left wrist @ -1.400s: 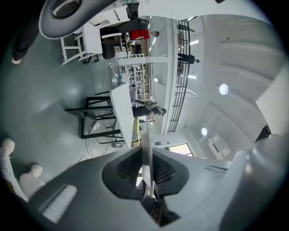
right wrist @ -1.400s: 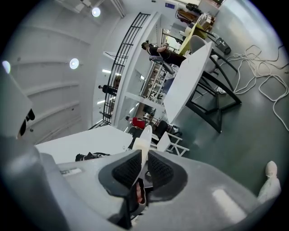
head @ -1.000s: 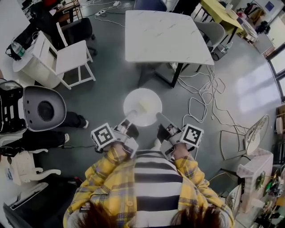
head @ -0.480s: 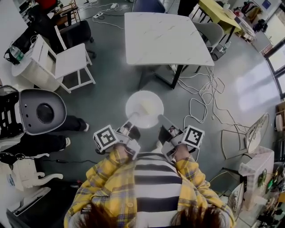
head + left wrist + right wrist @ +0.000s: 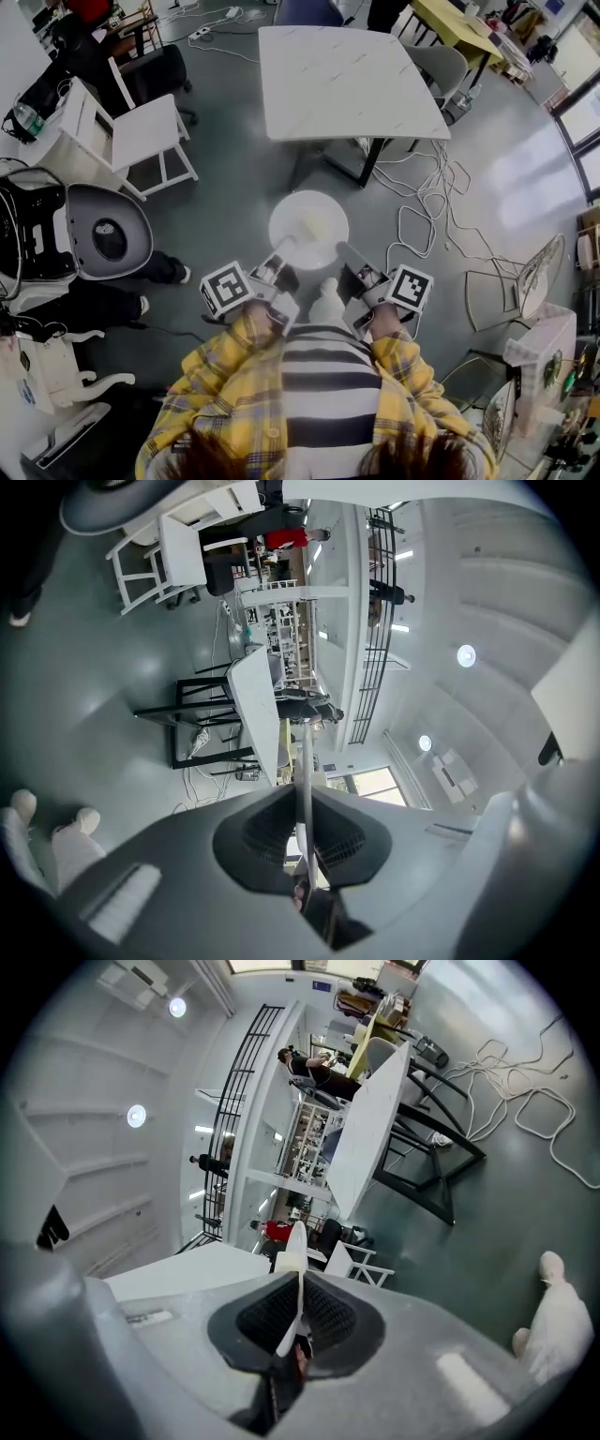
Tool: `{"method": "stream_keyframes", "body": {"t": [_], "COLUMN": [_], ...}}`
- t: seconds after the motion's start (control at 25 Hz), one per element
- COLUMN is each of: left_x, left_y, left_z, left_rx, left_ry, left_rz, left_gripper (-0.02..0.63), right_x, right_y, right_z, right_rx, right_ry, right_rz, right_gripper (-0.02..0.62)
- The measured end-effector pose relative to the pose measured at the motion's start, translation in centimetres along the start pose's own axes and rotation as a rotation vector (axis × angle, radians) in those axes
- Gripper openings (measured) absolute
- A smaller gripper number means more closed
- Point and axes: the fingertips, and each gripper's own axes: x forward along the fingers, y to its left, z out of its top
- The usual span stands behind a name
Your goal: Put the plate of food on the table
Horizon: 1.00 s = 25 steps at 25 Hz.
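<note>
A round white plate (image 5: 308, 228) with a pale yellow portion of food (image 5: 315, 225) hangs level over the grey floor, a short way in front of the white marble table (image 5: 342, 75). My left gripper (image 5: 284, 247) is shut on the plate's near-left rim, and my right gripper (image 5: 342, 249) is shut on its near-right rim. In the left gripper view the plate (image 5: 305, 780) shows edge-on as a thin line between the shut jaws of the gripper (image 5: 302, 808), with the table (image 5: 253, 710) beyond. The right gripper view shows the rim (image 5: 292, 1309) pinched the same way by the gripper (image 5: 295, 1297).
A white chair (image 5: 141, 127) stands left of the table. Loose cables (image 5: 422, 202) lie on the floor to its right. A grey round machine (image 5: 108, 239) and a seated person's dark legs (image 5: 112, 286) are at my left. A grey chair (image 5: 448, 67) and a yellow table (image 5: 464, 23) stand beyond.
Both grippers keep their hold on the plate, which stays level. The whole view has drifted a little, and the grey machine at the left now sits slightly further right.
</note>
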Motion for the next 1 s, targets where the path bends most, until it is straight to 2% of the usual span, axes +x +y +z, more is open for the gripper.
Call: {"method": "stream_keyframes", "body": {"t": [0.52,1.0], "left_x": [5.5,14.8], "left_y": [0.7,1.0], "left_z": [4.7,8.2], "left_rx": [-0.013,-0.016], "left_ry": [-0.058,-0.088], "left_rz": [0.016,0.032], "left_gripper": [0.014,0.014], "right_x": [5.7,10.0], "right_y": [-1.5,-3.7], "right_z": [5.3,14.3], "right_rx": [0.006,0.002], "right_ry": [0.06,0.089], "right_rz": [0.008,-0.011], "right_gripper": [0.011,0.009]}}
